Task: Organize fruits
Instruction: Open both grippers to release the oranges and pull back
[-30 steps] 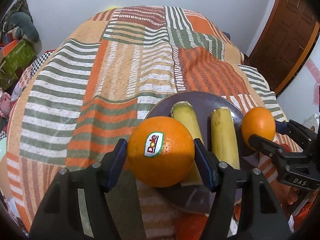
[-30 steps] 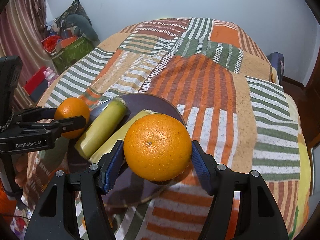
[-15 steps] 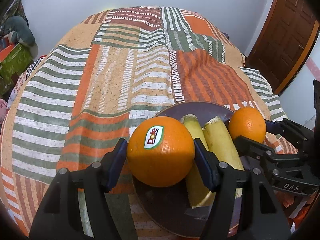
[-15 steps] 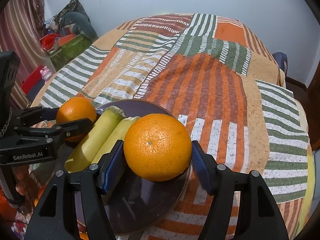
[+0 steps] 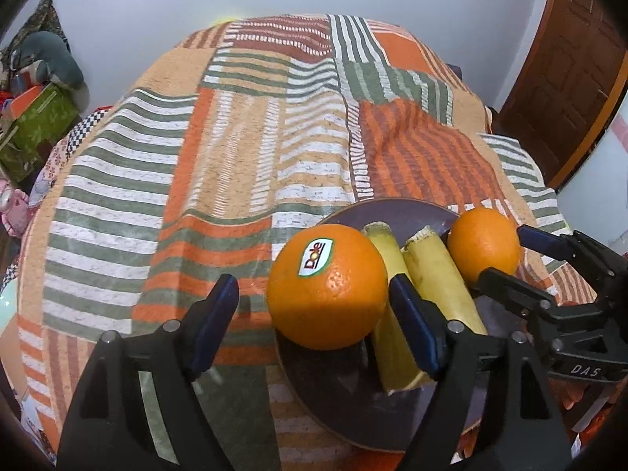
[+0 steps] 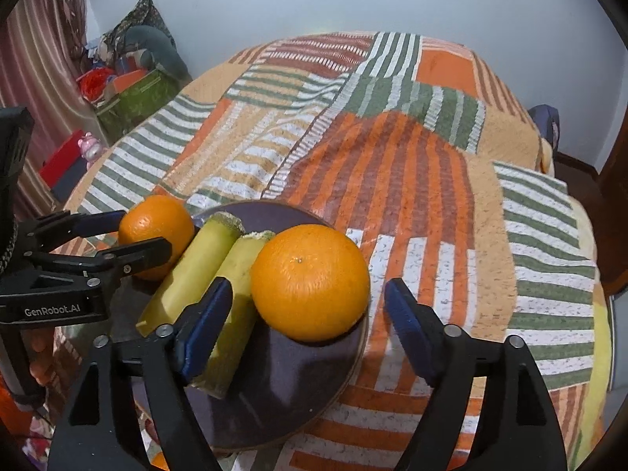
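Change: both sets of jaws have spread since a second ago; each orange now sits free on the plate instead of being clamped.
Left gripper [image 5: 314, 310]: jaws apart; the right blue pad stands just beside the stickered orange, the left pad well clear of it.
Right gripper [image 6: 306, 314]: jaws apart, with a gap on both sides of the plain orange.
Stickered orange [image 5: 327, 286]: at the plate's left edge, Dole label facing up.
Plain orange [image 6: 310, 282]: at the plate's right edge.
Bananas [image 5: 428, 274]: two peeled-looking pieces side by side in the middle, between the oranges.
Plate [image 6: 282, 400]: dark, round, near the bed's near edge.
Bed [image 5: 235, 149]: striped orange, green and white cover, running to the far wall.
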Demonstrator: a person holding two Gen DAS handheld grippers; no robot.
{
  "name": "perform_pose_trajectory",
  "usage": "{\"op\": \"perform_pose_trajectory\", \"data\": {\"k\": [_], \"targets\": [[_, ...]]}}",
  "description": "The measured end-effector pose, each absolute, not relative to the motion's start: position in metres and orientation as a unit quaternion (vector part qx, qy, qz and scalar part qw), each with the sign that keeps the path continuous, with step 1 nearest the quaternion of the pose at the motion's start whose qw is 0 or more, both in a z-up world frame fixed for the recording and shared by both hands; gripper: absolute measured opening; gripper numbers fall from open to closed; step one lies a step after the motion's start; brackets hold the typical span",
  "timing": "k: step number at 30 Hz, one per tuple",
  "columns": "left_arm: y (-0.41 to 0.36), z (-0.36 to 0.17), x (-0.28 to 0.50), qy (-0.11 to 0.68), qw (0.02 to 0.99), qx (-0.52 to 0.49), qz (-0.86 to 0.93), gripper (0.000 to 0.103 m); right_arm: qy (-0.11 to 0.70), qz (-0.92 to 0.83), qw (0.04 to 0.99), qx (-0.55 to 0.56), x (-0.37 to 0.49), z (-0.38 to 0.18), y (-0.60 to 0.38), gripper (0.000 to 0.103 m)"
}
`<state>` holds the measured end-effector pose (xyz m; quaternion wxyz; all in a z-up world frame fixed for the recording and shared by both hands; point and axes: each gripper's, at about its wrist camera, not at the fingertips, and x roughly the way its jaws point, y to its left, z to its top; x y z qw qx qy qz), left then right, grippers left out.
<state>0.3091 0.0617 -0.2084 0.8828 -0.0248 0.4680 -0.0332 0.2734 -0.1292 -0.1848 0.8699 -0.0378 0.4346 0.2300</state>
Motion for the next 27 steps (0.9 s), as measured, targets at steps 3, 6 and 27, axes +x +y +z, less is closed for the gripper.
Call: {"op": "perform_pose_trajectory", "data": {"k": [3, 6, 27], "targets": [[0.065, -0.199, 0.301, 0.461, 0.886, -0.029, -0.032, 0.079, 0.428, 0.226, 0.874, -0.033, 0.269, -0.176, -0.134, 0.079], [0.068, -0.187, 0.29, 0.452, 0.891, -0.029, -0.031, 0.081, 0.419, 0.219, 0.88, -0.034, 0.261, -0.166, -0.14, 0.079], [0.062, -0.166, 0.2, 0.45, 0.892, -0.008, -0.039, 0.089, 0.391, 0.142, 0.908, -0.039, 0.179, -0.139, -0.206, 0.086]]}}
